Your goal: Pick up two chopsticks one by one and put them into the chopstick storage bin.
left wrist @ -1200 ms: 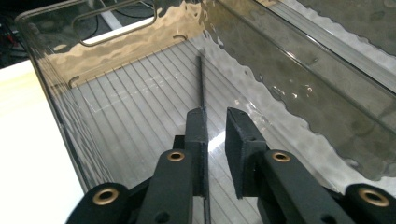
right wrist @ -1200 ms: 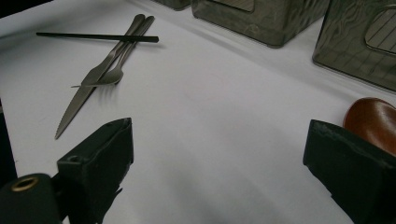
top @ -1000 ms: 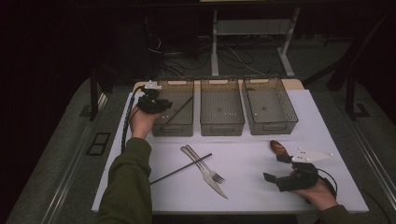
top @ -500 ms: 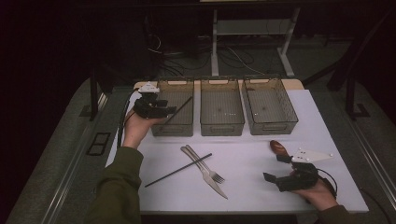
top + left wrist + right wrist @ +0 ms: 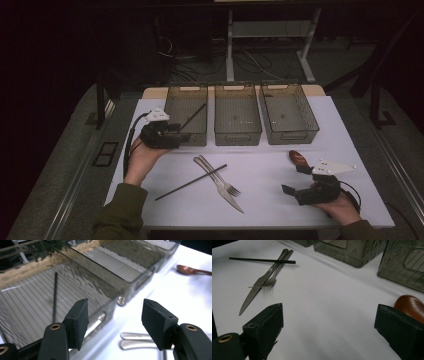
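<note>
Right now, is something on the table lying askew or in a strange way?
Yes, two small things. One black chopstick leans slanted against the wall of the left bin instead of lying flat. The other chopstick lies across the fork and knife on the white table. Nothing looks spilled or damaged.

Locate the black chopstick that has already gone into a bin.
In the high view, that black chopstick leans inside the leftmost bin, just beyond the left hand-held gripper; its twin lies across the knife.

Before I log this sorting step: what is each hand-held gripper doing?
Left hand-held gripper: jaws just opened, holding nothing.
Right hand-held gripper: open, holding nothing.
</note>
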The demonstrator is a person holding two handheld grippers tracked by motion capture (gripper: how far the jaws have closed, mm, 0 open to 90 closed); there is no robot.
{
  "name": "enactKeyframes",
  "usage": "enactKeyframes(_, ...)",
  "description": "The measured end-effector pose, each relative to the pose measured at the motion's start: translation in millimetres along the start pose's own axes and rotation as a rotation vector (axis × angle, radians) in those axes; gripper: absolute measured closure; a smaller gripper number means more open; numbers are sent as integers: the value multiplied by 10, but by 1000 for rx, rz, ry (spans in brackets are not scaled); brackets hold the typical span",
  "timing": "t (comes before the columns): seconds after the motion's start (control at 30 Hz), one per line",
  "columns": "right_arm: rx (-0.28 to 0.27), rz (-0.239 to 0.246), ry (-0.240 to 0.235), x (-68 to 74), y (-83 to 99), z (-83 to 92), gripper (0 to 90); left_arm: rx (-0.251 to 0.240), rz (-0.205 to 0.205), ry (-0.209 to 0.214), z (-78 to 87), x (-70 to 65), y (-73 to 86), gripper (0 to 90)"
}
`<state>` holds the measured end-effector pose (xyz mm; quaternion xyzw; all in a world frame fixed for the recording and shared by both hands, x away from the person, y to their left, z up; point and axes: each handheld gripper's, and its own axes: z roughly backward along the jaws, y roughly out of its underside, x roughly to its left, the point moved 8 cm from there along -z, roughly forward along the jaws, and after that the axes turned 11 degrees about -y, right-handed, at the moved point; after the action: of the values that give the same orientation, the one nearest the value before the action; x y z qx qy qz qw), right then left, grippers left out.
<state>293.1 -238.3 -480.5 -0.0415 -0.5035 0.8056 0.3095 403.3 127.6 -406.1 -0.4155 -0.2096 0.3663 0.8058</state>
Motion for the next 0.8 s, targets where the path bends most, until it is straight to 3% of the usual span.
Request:
enactKeyframes(0.17,4,-3,12,-9,9,-3,70,-22,1,10,85,-109,134,372)
enactKeyframes(0.2,8,1,15,-12,13,-10,4,-23,-1,13,94,-131,163,373)
enactKeyframes(0.63,8,-4,21,-41,5,-7,2,-9,-22,74,136,-446,486,388)
enactKeyframes(0.8,4,-1,9,-51,-3,0,2,5,-36,104,139,-528,628,444)
